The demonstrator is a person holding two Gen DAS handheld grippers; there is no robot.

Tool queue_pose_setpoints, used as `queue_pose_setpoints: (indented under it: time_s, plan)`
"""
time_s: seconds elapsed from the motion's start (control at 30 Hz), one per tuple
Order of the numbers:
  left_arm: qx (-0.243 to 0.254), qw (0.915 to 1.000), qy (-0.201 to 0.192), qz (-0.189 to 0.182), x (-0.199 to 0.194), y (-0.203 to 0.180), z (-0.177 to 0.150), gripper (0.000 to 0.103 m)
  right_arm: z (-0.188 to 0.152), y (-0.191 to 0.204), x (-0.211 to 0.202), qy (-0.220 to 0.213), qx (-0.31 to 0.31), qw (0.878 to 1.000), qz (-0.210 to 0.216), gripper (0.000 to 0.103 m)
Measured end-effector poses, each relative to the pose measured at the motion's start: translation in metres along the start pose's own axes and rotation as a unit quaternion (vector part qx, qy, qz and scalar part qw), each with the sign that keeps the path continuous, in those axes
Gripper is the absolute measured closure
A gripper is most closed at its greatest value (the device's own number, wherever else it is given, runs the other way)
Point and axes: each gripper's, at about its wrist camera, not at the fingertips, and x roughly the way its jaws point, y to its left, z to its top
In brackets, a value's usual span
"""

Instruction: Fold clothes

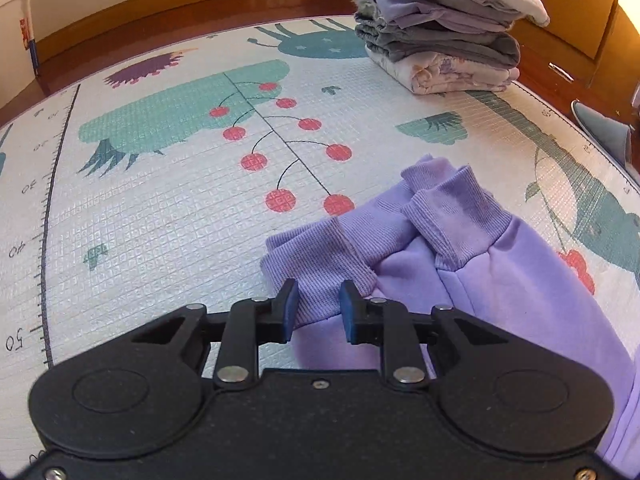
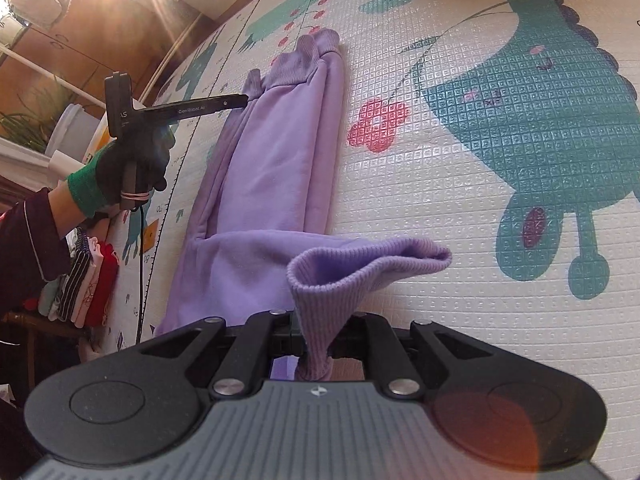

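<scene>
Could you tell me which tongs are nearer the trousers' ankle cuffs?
Left. The left tongs straddle one ankle cuff; the right tongs grip the waistband at the opposite end.

Ribbed-cuffed matt cloth trousers (image 1: pixel 500 280); embossed mat (image 1: pixel 160 200)

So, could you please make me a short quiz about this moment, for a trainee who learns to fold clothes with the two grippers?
1. True or false: the right gripper is shut on ribbed fabric of the purple trousers.
2. What does the open left gripper have between its jaws? A) a ribbed leg cuff B) a red sock C) nothing
3. Fill in: the folded clothes on the play mat are stacked in one ____.

Key: 1 true; 2 A; 3 pile.
</scene>
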Motion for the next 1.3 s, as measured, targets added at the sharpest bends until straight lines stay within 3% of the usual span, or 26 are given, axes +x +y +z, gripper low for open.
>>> queue_pose_setpoints:
  time_s: [0.2,0.33,0.4,0.5,0.53,0.57,0.63,0.7,0.8,0.83,0.97,1.1,1.23,1.3]
  plan:
    - [-0.047,0.9979,-0.034,-0.029,-0.029,0.024,-0.003,0.084,-0.001,0.003,-0.004,0.0,-0.002,1.0,0.002,0.093]
    - [-0.069,0.9943,-0.044,-0.068,-0.04,0.022,-0.011,0.084,-0.001,0.001,-0.007,-0.002,0.001,1.0,-0.001,0.093]
    - [-0.067,0.9943,-0.038,-0.073,-0.036,0.013,-0.015,0.084,-0.002,0.002,-0.007,-0.002,0.001,1.0,0.0,0.093]
    - [-0.061,0.9971,0.013,-0.045,-0.012,-0.002,-0.019,0.084,-0.001,0.003,-0.004,-0.001,-0.002,1.0,-0.001,0.093]
    - [-0.067,0.9965,0.013,-0.048,-0.013,-0.002,-0.02,0.082,-0.001,0.004,-0.004,-0.001,-0.002,1.0,0.0,0.093]
    - [-0.077,0.9955,0.008,-0.055,-0.017,-0.001,-0.02,0.079,0.0,0.005,-0.004,-0.002,-0.002,1.0,0.002,0.093]
    - [-0.095,0.9939,-0.005,-0.054,-0.026,0.0,-0.022,0.058,0.001,0.007,-0.006,-0.005,-0.005,1.0,0.007,0.093]
    - [-0.078,0.996,0.005,-0.044,-0.024,-0.007,-0.027,0.058,0.002,0.008,-0.005,-0.004,-0.006,1.0,0.007,0.093]
    - [-0.033,0.9994,0.007,-0.005,-0.016,-0.023,-0.036,0.082,0.002,0.007,-0.003,-0.003,-0.004,1.0,0.006,0.093]
    - [-0.041,0.9991,0.004,-0.009,-0.018,-0.024,-0.036,0.098,0.003,0.008,-0.002,-0.003,-0.005,1.0,0.006,0.093]
    - [-0.084,0.9955,-0.035,-0.026,-0.035,-0.026,-0.03,0.099,0.003,0.011,-0.005,-0.004,-0.009,1.0,0.01,0.093]
    - [-0.086,0.9948,-0.016,-0.053,-0.013,-0.025,-0.036,0.095,0.004,0.01,-0.004,-0.003,-0.009,1.0,0.004,0.093]
    - [-0.129,0.9867,-0.065,-0.075,-0.059,-0.009,-0.043,0.095,0.006,0.014,-0.013,-0.016,-0.013,1.0,0.012,0.093]
    - [-0.12,0.9877,-0.068,-0.073,-0.083,-0.007,-0.059,0.095,0.01,0.015,-0.02,-0.026,-0.012,0.999,0.02,0.093]
